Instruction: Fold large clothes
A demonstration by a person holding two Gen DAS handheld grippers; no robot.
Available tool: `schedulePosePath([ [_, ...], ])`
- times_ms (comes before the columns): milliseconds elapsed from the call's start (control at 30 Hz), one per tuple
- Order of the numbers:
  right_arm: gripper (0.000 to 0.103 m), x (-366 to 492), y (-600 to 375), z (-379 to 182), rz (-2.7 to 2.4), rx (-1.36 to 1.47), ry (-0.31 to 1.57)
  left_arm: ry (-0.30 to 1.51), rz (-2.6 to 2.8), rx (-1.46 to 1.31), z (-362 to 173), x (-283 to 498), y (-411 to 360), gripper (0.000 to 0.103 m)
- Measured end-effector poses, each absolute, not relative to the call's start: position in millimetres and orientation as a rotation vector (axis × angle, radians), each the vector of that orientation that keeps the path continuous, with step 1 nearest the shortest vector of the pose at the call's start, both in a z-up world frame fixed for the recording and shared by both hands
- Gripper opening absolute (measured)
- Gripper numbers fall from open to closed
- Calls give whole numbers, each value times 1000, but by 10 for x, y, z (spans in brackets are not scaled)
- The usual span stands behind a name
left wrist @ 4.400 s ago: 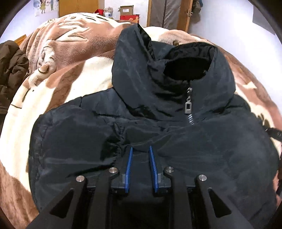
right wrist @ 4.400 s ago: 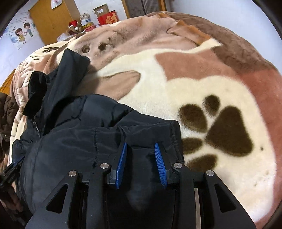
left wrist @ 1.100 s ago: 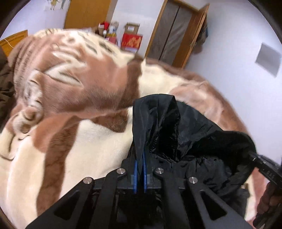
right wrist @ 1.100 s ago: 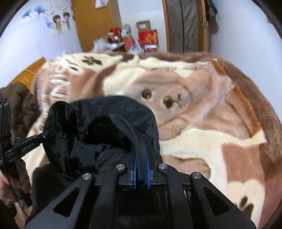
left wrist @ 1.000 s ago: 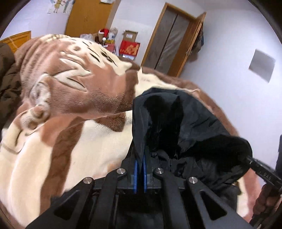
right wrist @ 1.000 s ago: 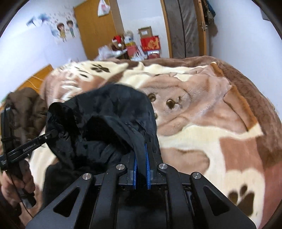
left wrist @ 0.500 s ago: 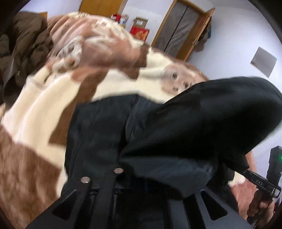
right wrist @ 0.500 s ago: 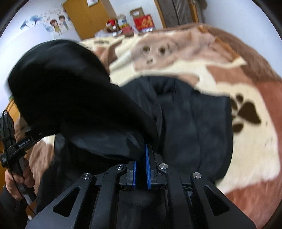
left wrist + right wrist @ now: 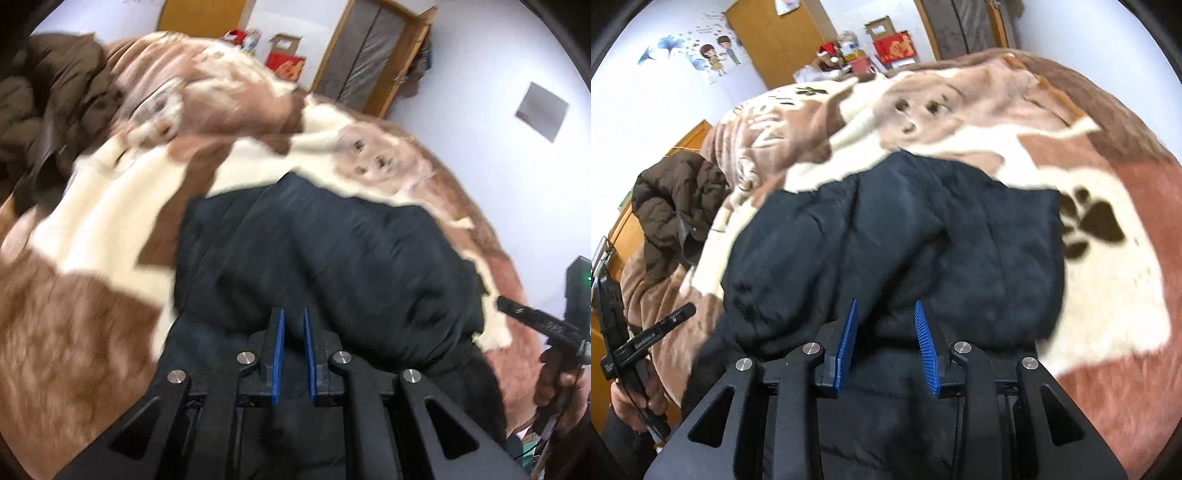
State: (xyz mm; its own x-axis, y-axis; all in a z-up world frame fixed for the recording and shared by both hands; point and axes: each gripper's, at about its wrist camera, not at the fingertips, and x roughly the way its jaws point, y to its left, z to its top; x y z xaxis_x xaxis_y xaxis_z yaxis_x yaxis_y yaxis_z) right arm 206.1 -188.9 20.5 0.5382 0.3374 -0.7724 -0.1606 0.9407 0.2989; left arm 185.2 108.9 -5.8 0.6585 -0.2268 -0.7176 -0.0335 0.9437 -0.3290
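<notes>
One black jacket (image 9: 332, 258) lies folded over itself on the bed's blanket (image 9: 92, 332). One brown coat (image 9: 676, 206) sits heaped at the blanket's edge. The left tool (image 9: 293, 354) has a narrow gap, empty; the right tool (image 9: 886, 343) is spread wide above the jacket.

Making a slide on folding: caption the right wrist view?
Open right gripper over a folded black puffer jacket on a brown-and-cream paw-print blanket.

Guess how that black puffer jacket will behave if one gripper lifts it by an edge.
The black jacket looks padded and bulges where folded, so it would probably spring open. It seems floppy, likely to sag. The fabric looks smooth, so possibly slippery on the fleece blanket.
</notes>
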Motion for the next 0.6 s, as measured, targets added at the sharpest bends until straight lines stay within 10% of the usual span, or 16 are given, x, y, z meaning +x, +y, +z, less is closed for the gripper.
schedulePosePath([
  [600,33,2284,-1473,-1037,288,223,1174,1059,-200,-332,-1135,2309,316,14],
])
